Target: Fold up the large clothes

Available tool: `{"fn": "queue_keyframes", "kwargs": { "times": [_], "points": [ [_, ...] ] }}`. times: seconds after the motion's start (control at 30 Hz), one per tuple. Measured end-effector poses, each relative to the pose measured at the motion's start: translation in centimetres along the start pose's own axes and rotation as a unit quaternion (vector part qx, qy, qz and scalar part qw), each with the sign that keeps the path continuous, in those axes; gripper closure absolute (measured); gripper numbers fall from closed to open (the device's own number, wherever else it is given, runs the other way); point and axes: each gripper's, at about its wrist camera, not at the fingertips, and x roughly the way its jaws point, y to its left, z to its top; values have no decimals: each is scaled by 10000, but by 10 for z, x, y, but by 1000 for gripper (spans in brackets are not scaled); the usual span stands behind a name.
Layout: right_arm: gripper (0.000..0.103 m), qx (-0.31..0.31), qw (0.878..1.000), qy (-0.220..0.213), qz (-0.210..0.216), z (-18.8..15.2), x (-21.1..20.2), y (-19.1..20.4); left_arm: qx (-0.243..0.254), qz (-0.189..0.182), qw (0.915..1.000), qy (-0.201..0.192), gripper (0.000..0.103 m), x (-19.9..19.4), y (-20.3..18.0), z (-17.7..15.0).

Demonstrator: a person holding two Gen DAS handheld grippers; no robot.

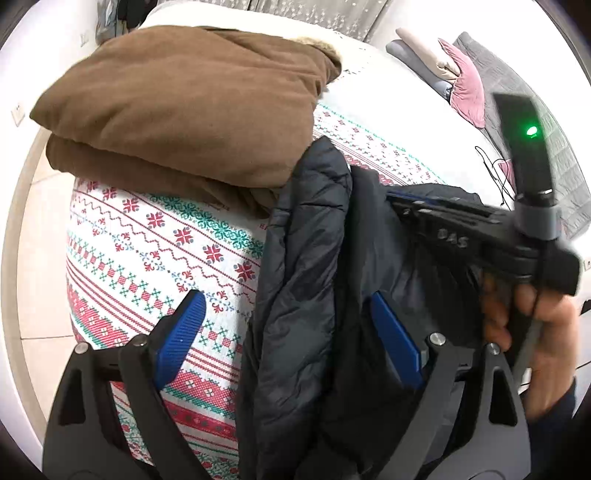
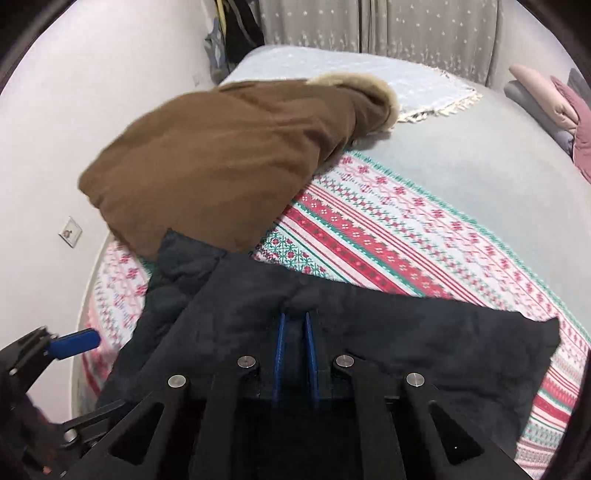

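Note:
A dark navy puffer jacket (image 1: 306, 280) hangs lifted above the patterned blanket (image 1: 155, 236). My left gripper (image 1: 288, 325) is open, its blue pads wide apart, and the jacket hangs between them. My right gripper (image 2: 295, 325) is shut on the jacket's edge (image 2: 369, 332) and holds it up; it also shows in the left wrist view (image 1: 461, 229) with the hand that holds it. One left pad shows in the right wrist view (image 2: 74, 343). A folded brown coat (image 1: 184, 110) with a fur hood lies on the bed beyond; it also shows in the right wrist view (image 2: 236, 158).
The bed (image 2: 461, 162) is covered by a grey sheet, with a pale fringed blanket (image 2: 351, 70) at the far end. Pink and grey pillows (image 1: 465, 85) lie at the right. A white wall with sockets (image 2: 70, 230) runs along the left. Curtains (image 2: 369, 29) hang behind.

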Motion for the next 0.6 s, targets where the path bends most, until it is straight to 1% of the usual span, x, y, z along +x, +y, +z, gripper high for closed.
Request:
{"fn": "queue_keyframes", "kwargs": {
  "times": [0.07, 0.1, 0.13, 0.2, 0.3, 0.37, 0.4, 0.47, 0.5, 0.53, 0.6],
  "points": [
    [92, 70, 9999, 72, 28, -11, 18, -6, 15, -4, 10000, 15, 13, 2, -2, 2],
    [93, 79, 9998, 155, -101, -16, 28, -7, 38, -17, 10000, 9, 13, 3, -4, 2],
    [95, 46, 9995, 179, -247, -22, 29, -7, 55, -23, 10000, 10, 13, 4, -7, 6],
    [95, -9, 9992, 135, -376, -26, 33, -6, 142, 26, 9999, -9, 13, 4, -12, 5],
    [95, 12, 9991, 41, -420, -28, 31, -7, 359, 195, 9992, 18, 13, 12, -21, 9],
    [93, 184, 9991, -56, -383, -31, 13, -11, 456, 285, 9985, 108, 13, 21, -23, 11],
    [92, 352, 9990, -164, -233, -35, -3, -16, 487, 310, 9982, 154, 13, 24, -23, 10],
    [82, 580, 9974, -388, 177, -43, -31, -28, 508, 335, 9980, 173, 13, 27, -24, 11],
    [80, 668, 9962, -489, 275, -48, -45, -37, 511, 337, 9980, 179, 13, 28, -23, 12],
    [78, 739, 9952, -583, 251, -54, -58, -47, 516, 332, 9980, 170, 13, 27, -22, 11],
    [77, 1022, 9920, -742, -22, -70, -79, -81, 539, 345, 9978, 156, 13, 28, -23, 11]
  ]
}}
